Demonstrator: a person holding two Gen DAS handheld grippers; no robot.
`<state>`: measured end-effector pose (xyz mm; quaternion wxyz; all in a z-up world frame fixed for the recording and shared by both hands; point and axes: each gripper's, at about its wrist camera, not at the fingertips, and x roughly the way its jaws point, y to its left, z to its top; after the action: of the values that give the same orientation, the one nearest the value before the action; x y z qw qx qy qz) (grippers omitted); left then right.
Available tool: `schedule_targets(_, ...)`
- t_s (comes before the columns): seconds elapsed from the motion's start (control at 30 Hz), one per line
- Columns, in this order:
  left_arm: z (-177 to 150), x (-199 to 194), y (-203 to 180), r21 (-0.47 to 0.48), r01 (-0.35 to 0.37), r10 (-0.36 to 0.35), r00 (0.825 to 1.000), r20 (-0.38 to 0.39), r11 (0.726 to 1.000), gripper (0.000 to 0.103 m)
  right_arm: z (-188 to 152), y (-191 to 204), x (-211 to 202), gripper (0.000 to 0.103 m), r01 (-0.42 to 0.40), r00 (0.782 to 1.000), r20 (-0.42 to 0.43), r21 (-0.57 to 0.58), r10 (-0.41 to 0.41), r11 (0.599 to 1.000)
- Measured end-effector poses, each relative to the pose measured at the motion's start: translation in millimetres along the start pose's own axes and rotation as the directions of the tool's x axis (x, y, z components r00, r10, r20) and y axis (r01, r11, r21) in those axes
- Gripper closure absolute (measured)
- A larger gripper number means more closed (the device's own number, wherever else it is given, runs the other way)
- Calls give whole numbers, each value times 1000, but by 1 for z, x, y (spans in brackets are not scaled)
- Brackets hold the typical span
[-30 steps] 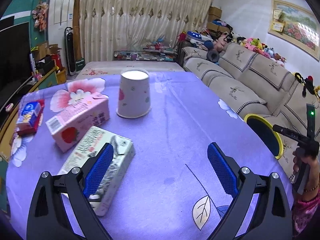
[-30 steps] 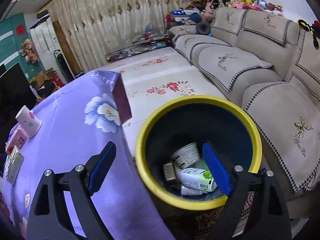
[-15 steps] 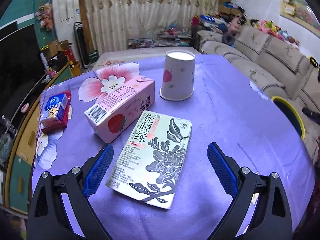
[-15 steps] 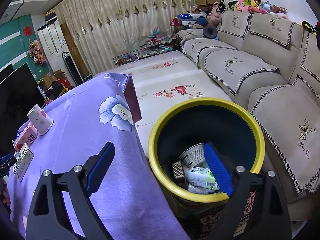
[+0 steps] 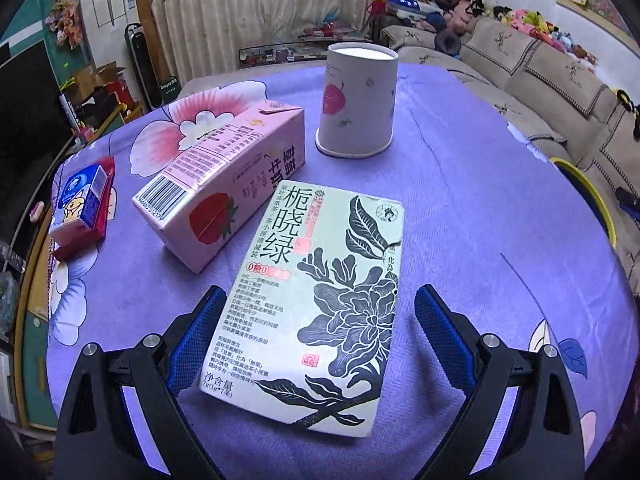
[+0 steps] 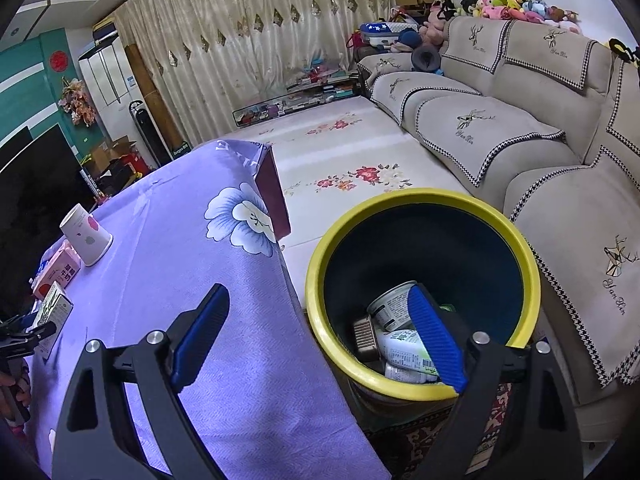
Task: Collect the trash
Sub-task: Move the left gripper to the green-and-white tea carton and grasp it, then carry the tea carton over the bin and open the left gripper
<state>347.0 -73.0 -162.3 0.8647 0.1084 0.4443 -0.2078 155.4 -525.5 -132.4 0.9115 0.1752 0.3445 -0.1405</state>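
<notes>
Tea box (image 5: 316, 304) lies flat between wide-open left gripper (image 5: 320, 336) pads.

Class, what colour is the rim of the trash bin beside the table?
Yellow, around a dark inside; the trash bin shows best in the right wrist view.

Beige sofa (image 6: 500, 128) topped with plush toys (image 6: 516, 4), curtains (image 6: 248, 40) behind.

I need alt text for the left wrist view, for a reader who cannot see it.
The open left hand-held gripper straddles a pale green tea box lying flat on a purple flowered tablecloth. Behind it lie a pink strawberry milk carton and an upside-down paper cup.
</notes>
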Motion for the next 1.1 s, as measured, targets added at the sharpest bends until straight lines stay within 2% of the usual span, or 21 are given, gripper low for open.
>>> schedule_targets(0.13,-1,2,-2,6,-2,2,1000,-12,1000,26,0,-3,1,17,-3,1000,-1,4,3,1000)
schedule_targets(0.37,-5,-4,-7,7,-1,1,1000,6,1000,29,-1,-4,-2,17,-10,1000,4,9,10,1000)
schedule_targets(0.6,-6,-33,-33,49,20,-23,998,60,999,31,-1,-7,-9,17,-18,1000,17,18,18,1000)
schedule_targets(0.9,-2,-70,-86,128,68,-84,989,125,989,31,-2,-19,-18,17,-30,999,31,37,29,999)
schedule_targets(1.1,10,-86,-134,196,128,-159,976,148,972,31,-1,-38,-30,17,-18,998,57,61,14,998)
